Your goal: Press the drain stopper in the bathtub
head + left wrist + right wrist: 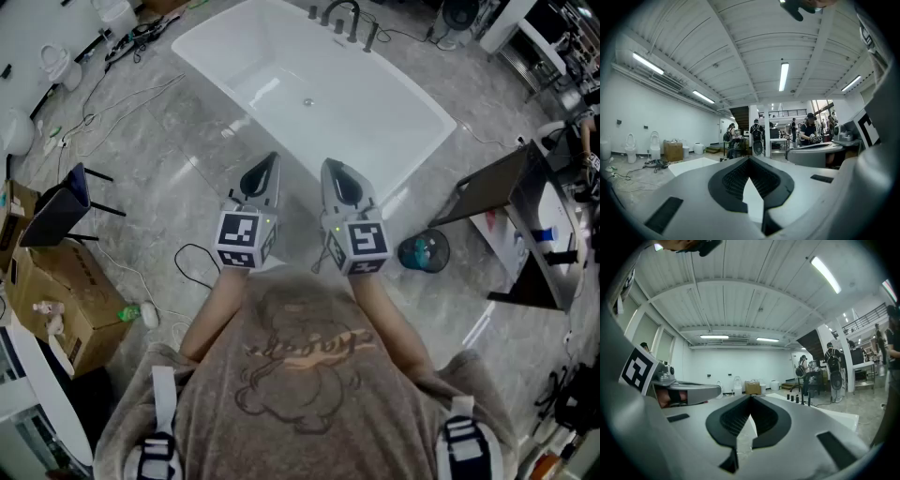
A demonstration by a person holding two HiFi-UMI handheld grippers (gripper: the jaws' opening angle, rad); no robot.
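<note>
Left gripper and right gripper were closed, empty, outside the bathtub near rim. The drain stopper lay ahead at the tub-floor centre, about equidistant from both.

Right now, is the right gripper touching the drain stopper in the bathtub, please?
Apart. The head view shows the right gripper near the bathtub rim, the drain stopper far ahead.

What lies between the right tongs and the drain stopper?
Head view: only the rim of the bathtub and its bare floor separate the right tongs from the drain stopper.
</note>
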